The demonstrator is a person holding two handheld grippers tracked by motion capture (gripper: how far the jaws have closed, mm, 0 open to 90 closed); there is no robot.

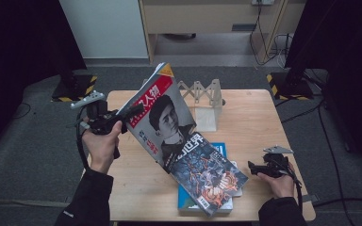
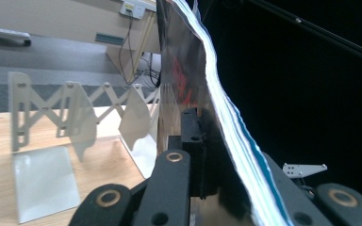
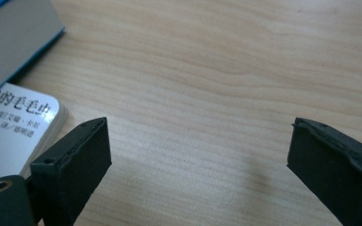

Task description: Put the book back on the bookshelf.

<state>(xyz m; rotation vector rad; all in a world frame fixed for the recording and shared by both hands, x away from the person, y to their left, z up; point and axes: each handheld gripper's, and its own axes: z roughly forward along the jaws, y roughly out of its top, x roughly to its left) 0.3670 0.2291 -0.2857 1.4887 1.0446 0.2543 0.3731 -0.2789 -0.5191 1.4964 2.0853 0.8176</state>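
- My left gripper (image 1: 133, 111) is clenched on the left edge of a magazine (image 1: 162, 113), its jaws closed flat against the pages; in the left gripper view the magazine (image 2: 202, 94) stands edge-on between my two black jaws.
- The magazine is lifted off the wooden table (image 1: 250, 117) and tilted, red-topped cover with a portrait facing up, its top corner raised over the far side of the table, its lower end reaching down onto the stack of books.
- Against that lower end lies a second magazine (image 1: 209, 174) with a dark, colourful cover, resting on top of a blue book (image 1: 219, 149) near the front edge of the table.
- My right gripper (image 1: 254, 167) is released, jaws wide apart, held low over bare table to the right of the stack of books; my right hand (image 1: 278, 183) holds it near the table's front right corner.
- In the right gripper view a white book (image 3: 14, 127) with printed characters sits just beside my one jaw, a grey-and-blue cover (image 3: 14, 42) beyond it.
- A white folding bookstand (image 1: 202, 101) stands upright toward the far side of the table, just behind the raised magazine; the left gripper view shows its scissor-lattice and flat plates (image 2: 70, 122).
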